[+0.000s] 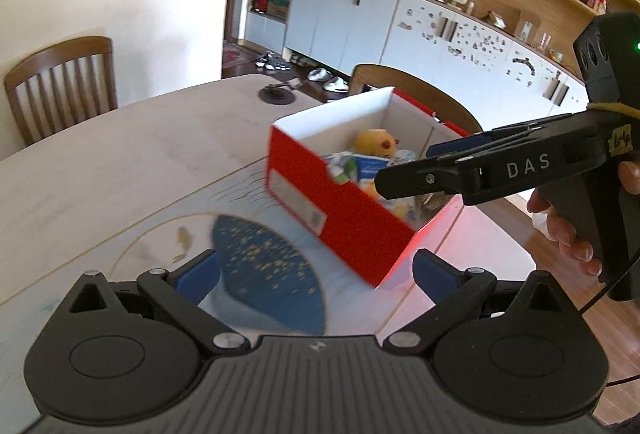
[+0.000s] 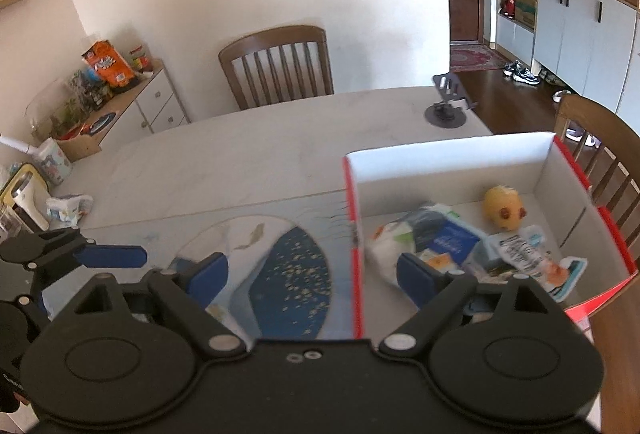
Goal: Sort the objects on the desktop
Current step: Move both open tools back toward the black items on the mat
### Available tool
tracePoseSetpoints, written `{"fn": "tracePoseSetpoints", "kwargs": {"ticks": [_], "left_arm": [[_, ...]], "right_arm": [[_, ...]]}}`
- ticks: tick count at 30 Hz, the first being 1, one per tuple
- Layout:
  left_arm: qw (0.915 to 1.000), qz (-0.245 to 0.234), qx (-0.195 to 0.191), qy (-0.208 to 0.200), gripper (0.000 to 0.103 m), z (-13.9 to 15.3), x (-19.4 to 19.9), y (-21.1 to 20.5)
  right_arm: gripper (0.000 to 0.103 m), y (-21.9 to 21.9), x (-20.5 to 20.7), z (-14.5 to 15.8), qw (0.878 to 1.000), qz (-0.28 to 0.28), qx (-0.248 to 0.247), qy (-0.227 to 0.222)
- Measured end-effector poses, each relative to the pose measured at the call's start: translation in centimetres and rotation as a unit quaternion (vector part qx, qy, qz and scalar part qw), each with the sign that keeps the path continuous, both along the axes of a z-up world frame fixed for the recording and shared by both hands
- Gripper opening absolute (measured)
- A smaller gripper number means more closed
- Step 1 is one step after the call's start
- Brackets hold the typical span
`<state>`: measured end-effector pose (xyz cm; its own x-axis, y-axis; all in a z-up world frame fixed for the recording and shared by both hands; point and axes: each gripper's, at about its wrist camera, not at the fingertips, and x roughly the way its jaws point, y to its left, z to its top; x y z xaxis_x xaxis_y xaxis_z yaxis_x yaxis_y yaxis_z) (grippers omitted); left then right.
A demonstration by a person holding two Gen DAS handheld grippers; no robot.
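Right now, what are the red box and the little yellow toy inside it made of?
The red box with white inside looks like thin matte cardboard: flat folded walls, sharp creases. The small yellow toy seems soft plush, with a fuzzy top, though blur leaves that unsure.

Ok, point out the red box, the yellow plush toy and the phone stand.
red box (image 1: 344, 210), left wrist view, on its red side wall.
yellow plush toy (image 2: 502, 206), right wrist view, on its body.
phone stand (image 2: 445, 114), right wrist view, on its round base.
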<state>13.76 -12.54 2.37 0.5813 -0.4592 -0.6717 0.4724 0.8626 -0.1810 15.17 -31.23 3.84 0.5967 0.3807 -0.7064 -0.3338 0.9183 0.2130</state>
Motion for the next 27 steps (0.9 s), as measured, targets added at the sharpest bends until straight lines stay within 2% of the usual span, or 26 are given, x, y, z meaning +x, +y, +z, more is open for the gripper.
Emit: {"fn": "tracePoseSetpoints", "kwargs": {"ticks": [5, 12, 23, 27], "left_arm": [[0.9998, 0.015, 0.006, -0.012, 0.103, 0.0, -1.5, 3.0], [0.9982, 0.059, 0.013, -0.006, 0.103, -0.5, -1.9, 7.8], [0.9938, 0.11, 0.015, 0.003, 0.103, -1.9, -0.8, 13.1], [0.9918, 0.124, 0.019, 0.027, 0.103, -2.8, 0.6, 14.2]], "right_arm": [[0.091, 2.6, -0.8, -0.3, 1.0, 0.01, 0.001, 0.003], [0.091, 5.9, -2.1, -1.3, 0.999, 0.033, -0.004, 0.012], [0.091, 10.9, -4.4, -3.4, 0.999, 0.043, 0.004, 0.004], [0.091, 12.7, -5.3, -4.3, 0.999, 0.043, 0.001, -0.004]]}}
